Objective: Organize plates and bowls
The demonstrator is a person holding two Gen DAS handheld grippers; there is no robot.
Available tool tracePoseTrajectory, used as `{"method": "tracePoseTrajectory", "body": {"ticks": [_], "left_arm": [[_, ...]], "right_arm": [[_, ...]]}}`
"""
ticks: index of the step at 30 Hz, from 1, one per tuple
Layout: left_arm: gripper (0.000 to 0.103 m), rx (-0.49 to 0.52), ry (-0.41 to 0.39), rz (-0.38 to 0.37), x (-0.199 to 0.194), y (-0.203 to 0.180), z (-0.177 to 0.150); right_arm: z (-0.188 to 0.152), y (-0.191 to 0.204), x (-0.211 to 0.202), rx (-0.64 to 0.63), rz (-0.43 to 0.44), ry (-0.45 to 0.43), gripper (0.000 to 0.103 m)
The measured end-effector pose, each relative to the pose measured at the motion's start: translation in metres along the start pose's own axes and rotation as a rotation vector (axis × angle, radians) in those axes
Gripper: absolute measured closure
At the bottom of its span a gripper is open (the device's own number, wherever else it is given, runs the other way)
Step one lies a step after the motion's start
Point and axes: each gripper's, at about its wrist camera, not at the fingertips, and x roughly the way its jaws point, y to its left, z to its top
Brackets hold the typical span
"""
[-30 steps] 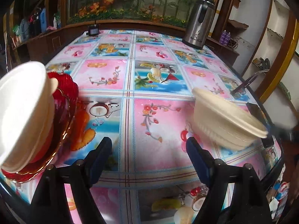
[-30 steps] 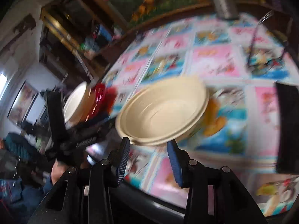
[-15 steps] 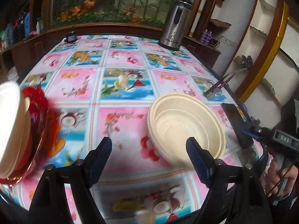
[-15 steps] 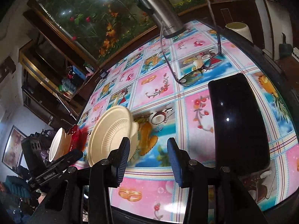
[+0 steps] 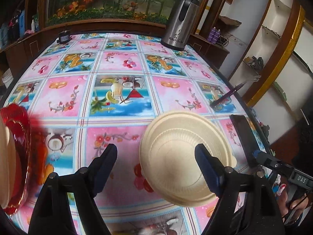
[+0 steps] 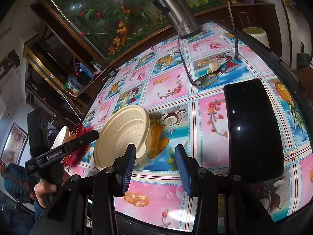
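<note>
Bowls and plates on a patterned tablecloth

Item one: cream bowl (image 5: pixel 183 156), ribbed inside, resting on the tablecloth (image 5: pixel 121 98) near its front edge and tipped so its opening faces partly sideways. In the right wrist view the same bowl (image 6: pixel 121 135) sits just left of the right gripper's left finger, not between the fingers.

Item two: red plate (image 5: pixel 18 156), glassy with a scalloped rim, at the far left of the left wrist view, with a cream dish (image 5: pixel 4 166) lying in it. Both are cut off by the frame edge and partly blurred. Well apart from the cream bowl.

Item three: left gripper (image 5: pixel 156 168), jaws wide apart with nothing between the pads; the bowl shows behind its right finger, but whether they touch cannot be told.

Item four: right gripper (image 6: pixel 156 166), jaws partly apart and empty, over bare tablecloth near the front edge.

Other holdings: steel thermos jug (image 5: pixel 181 21) upright at the far right of the table; spectacles (image 6: pixel 213 74) open on the cloth; black phone (image 6: pixel 252 129) lying flat near the right edge, screen up; small dark object (image 5: pixel 63 36) at the far left corner, too small to identify. A hand (image 6: pixel 46 188) grips the left gripper's handle at the lower left of the right wrist view.
</note>
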Motion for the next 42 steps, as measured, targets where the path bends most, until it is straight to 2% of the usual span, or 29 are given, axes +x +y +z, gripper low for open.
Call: {"method": "tracePoseTrajectory", "body": {"ticks": [6,12,17,22,25,26,29,30,35,42], "left_arm": [[0.022,0.016,0.014,-0.032,0.004,-0.002,0.002],[0.022,0.027,0.001,-0.033,-0.002,-0.002,0.0],[0.022,0.043,0.014,-0.007,-0.003,0.0,-0.001],[0.022,0.016,0.047,-0.015,0.004,0.007,0.0],[0.022,0.029,0.064,-0.014,0.009,0.005,0.0],[0.023,0.037,0.054,-0.012,0.009,0.004,-0.001],[0.044,0.044,0.081,-0.011,0.017,0.005,-0.003],[0.047,0.037,0.099,-0.021,0.021,0.006,-0.004],[0.047,0.015,0.098,-0.029,0.02,0.012,-0.002],[0.046,-0.026,0.085,-0.035,0.015,0.027,0.0]], "right_arm": [[-0.004,0.014,-0.006,-0.014,-0.019,-0.01,0.056],[-0.007,0.022,-0.008,-0.011,-0.022,-0.015,0.055],[-0.008,0.026,-0.001,0.006,-0.01,-0.001,0.054],[-0.004,0.026,0.01,0.035,-0.014,0.018,0.054],[0.002,0.023,0.022,0.071,0.012,0.047,0.053],[0.004,0.023,0.027,0.08,0.017,0.054,0.052],[0.008,0.026,0.034,0.078,0.028,0.045,0.051],[0.009,0.027,0.038,0.082,0.025,0.049,0.05],[0.012,0.028,0.046,0.076,0.027,0.06,0.049],[0.016,0.015,0.035,0.102,0.007,0.048,0.049]]}}
